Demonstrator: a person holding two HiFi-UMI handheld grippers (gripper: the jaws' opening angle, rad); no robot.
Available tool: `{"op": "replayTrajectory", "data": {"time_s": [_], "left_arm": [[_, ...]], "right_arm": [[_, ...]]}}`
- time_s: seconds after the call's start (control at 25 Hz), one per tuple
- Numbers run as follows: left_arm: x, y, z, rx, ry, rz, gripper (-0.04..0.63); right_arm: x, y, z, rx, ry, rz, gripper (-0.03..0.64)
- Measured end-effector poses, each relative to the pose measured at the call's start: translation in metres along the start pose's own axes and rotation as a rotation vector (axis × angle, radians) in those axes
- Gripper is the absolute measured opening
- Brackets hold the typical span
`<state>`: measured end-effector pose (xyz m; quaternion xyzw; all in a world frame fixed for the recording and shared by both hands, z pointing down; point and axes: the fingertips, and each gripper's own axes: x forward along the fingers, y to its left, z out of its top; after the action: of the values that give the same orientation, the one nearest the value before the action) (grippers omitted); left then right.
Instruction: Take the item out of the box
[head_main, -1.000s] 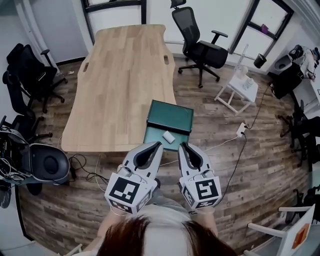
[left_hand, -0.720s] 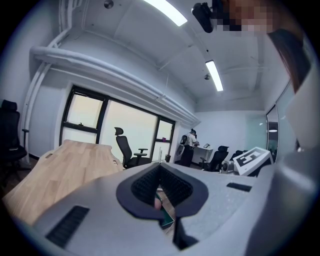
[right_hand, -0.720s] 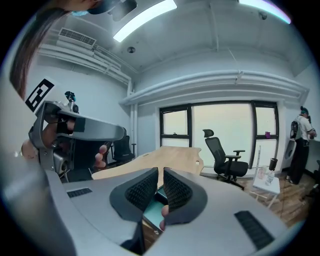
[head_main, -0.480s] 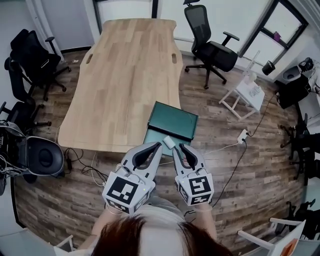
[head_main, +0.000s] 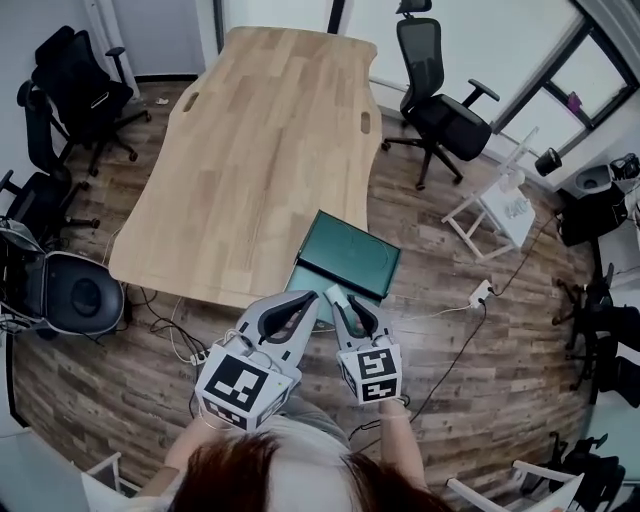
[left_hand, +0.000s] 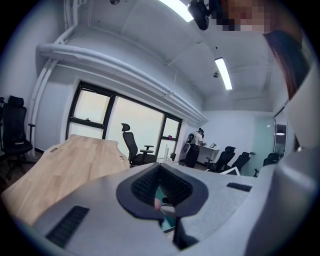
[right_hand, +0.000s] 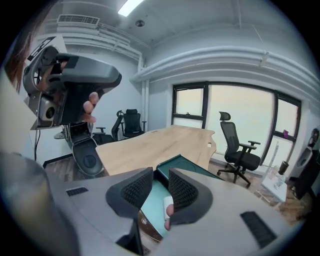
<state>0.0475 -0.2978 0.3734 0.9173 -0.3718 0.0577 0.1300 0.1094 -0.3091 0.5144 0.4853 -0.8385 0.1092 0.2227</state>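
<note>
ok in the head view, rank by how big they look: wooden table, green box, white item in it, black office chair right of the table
1. wooden table
2. green box and black office chair look about alike; the chair stands farther off on the floor, so unranked
3. white item, smallest

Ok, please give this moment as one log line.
right gripper: jaws just opening, nothing between | white item: in green box | left gripper: shut

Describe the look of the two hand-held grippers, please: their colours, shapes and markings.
Both the left hand-held gripper and the right hand-held gripper have light grey plastic bodies with curved jaws lined by black ribbed pads. Each carries a white cube printed with black square markers at its rear end.
</note>
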Motion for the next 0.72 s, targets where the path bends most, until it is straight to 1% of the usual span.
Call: {"op": "replayTrajectory", "data": {"time_s": [0.36,0.52,0.72], "left_arm": [[0.006,0.020,-0.006,-0.018,0.013,0.016,0.008],[0.008,0.016,-0.014,-0.056,0.038,0.028,0.008],[0.015,0.015,-0.018,-0.024,0.042,0.014,0.008]], "right_arm": [[0.045,-0.005,-0.050,-0.063,0.174,0.039,0.128],[0.054,-0.007,-0.075,-0.089,0.251,0.053,0.143],[0.069,-0.011,-0.100,-0.108,0.360,0.071,0.160]]}}
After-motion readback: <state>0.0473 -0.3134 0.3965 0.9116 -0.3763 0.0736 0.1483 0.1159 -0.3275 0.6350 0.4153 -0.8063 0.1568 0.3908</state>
